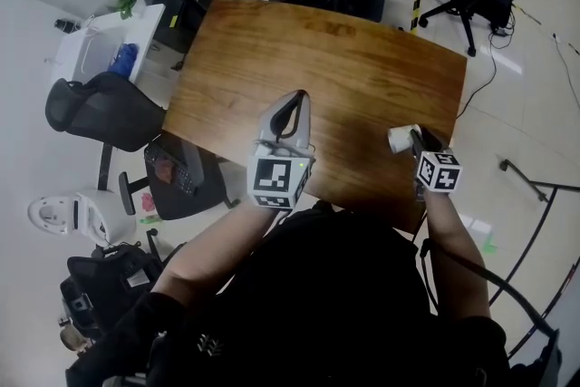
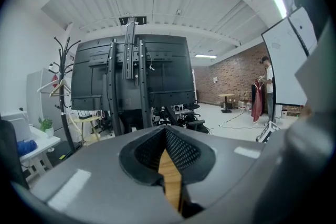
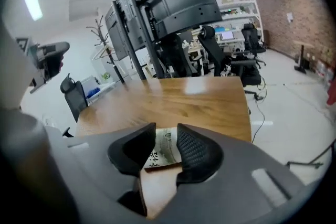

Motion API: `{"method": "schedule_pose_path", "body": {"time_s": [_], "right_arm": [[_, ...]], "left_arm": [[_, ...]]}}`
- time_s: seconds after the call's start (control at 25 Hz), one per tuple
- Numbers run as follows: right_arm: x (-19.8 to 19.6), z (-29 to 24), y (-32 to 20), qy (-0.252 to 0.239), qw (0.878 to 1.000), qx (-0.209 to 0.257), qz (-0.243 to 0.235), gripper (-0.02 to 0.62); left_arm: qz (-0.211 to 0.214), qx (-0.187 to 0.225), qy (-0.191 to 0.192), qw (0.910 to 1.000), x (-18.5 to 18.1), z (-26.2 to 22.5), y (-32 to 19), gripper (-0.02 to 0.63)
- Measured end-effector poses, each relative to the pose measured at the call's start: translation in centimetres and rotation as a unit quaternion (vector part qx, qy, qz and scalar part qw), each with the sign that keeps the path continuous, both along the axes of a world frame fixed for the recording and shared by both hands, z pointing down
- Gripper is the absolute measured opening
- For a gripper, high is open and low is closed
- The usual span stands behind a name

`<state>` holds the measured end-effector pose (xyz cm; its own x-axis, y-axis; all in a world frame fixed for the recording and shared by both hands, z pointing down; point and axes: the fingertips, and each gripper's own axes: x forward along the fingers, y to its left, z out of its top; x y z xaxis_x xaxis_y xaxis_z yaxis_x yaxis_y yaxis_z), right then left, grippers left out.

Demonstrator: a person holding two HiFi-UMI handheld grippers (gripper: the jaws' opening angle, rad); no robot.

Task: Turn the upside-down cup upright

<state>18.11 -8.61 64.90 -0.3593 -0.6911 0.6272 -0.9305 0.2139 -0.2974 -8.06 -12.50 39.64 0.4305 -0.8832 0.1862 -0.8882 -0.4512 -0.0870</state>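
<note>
right gripper [image 3: 165,132] jaws partway apart, pads grip paper cup [image 3: 163,153], lower centre of frame, over wooden table [image 3: 199,102]. left gripper [image 2: 167,134] tips together, empty. cup's dark print unreadable.

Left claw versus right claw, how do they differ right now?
The left claw is shut with nothing in it; the right claw is closed on the paper cup. The left claw points almost level; the right claw tilts down toward the wooden table. Both are over that table.
</note>
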Motion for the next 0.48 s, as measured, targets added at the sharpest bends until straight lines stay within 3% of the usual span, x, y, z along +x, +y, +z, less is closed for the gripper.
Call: {"method": "schedule_pose_path", "body": {"time_s": [0.24, 0.48], "right_arm": [[-1.7, -2.7, -0.2, 0.085, 0.994, 0.043, -0.059, 0.058], [-1.7, -3.9, 0.1, 0.108, 0.991, 0.060, -0.054, 0.032]], "left_arm": [[0.012, 0.003, 0.011, 0.9999, 0.6, -0.1, -0.1, 0.000], [0.025, 0.007, 0.019, 0.9995, 1.0, -0.3, -0.2, 0.000]]}}
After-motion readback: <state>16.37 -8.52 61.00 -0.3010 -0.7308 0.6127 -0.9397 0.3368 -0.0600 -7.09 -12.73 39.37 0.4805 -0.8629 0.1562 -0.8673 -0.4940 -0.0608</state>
